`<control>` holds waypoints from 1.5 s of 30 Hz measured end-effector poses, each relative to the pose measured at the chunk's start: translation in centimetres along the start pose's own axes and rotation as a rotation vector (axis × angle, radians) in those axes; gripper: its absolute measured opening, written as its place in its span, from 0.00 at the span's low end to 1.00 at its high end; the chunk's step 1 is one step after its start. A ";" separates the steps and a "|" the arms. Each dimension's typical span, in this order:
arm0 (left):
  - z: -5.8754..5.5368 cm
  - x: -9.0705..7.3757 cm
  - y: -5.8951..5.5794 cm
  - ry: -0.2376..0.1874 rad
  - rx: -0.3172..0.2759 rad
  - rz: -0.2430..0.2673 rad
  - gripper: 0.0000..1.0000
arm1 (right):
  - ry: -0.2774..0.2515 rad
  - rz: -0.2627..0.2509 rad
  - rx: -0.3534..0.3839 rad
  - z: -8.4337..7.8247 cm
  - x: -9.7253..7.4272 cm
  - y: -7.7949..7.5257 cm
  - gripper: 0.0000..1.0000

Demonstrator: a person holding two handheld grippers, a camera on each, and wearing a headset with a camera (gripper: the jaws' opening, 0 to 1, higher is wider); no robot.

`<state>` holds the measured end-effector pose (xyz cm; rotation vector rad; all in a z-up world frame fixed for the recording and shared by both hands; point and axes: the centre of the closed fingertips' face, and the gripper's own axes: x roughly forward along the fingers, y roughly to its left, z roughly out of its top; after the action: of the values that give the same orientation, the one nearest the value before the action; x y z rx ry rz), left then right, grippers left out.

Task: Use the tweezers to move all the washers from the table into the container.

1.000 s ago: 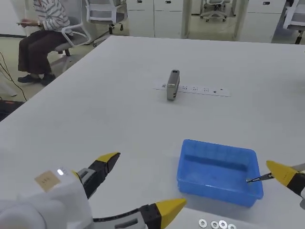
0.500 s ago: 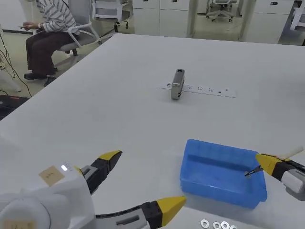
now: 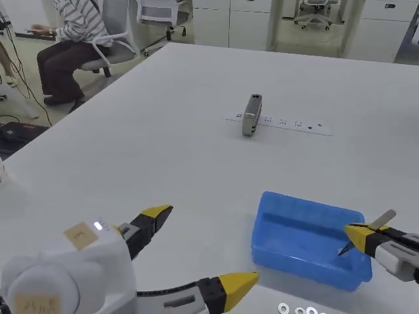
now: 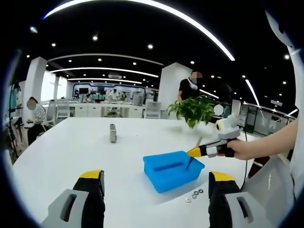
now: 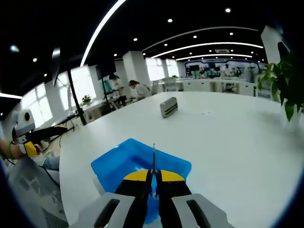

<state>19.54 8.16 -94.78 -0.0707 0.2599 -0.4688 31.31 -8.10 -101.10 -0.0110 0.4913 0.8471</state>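
Observation:
A blue container [image 3: 294, 226] sits on the white table near its front right. Several small washers [image 3: 298, 309] lie in a row on the table just in front of it. My right gripper [image 3: 359, 237] is shut on thin tweezers [image 3: 343, 249], whose tip hangs over the container's right end. The right gripper view shows the tweezers [image 5: 153, 159] between the shut jaws, pointing down over the container [image 5: 118, 164]; whether the tip holds a washer is too small to tell. My left gripper [image 3: 198, 248] stands open and empty left of the container [image 4: 166, 173], with the washers [image 4: 194, 194] ahead.
A white power strip [image 3: 288, 123] with a grey box [image 3: 251, 114] on it lies at the table's middle, farther back. A person [image 3: 72, 33] sits on a chair beyond the table's far left edge. White table [image 3: 163, 144] stretches wide on the left.
The right gripper with the tweezers has moved left and up, from the container's front right rim to over its right end. The head camera has shifted; the left gripper stays open.

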 end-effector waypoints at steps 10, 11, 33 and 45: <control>-0.1 0.0 0.1 0.007 0.005 -0.002 0.91 | 0.033 0.002 -0.036 -0.5 0.7 0.1 0.03; -0.1 0.0 0.0 0.007 0.006 -0.002 0.91 | 0.037 0.003 -0.042 -0.6 0.8 0.1 0.03; -0.2 -0.2 0.4 0.013 0.013 0.011 0.91 | 0.020 -0.007 -0.056 -0.2 0.5 -0.3 0.04; -0.1 -0.1 0.3 0.011 0.011 0.009 0.91 | -0.060 0.021 -0.019 1.6 -1.1 1.4 0.04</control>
<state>19.55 8.50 -94.93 -0.0560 0.2680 -0.4621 30.41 -7.61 -98.95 0.0017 0.4276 0.8706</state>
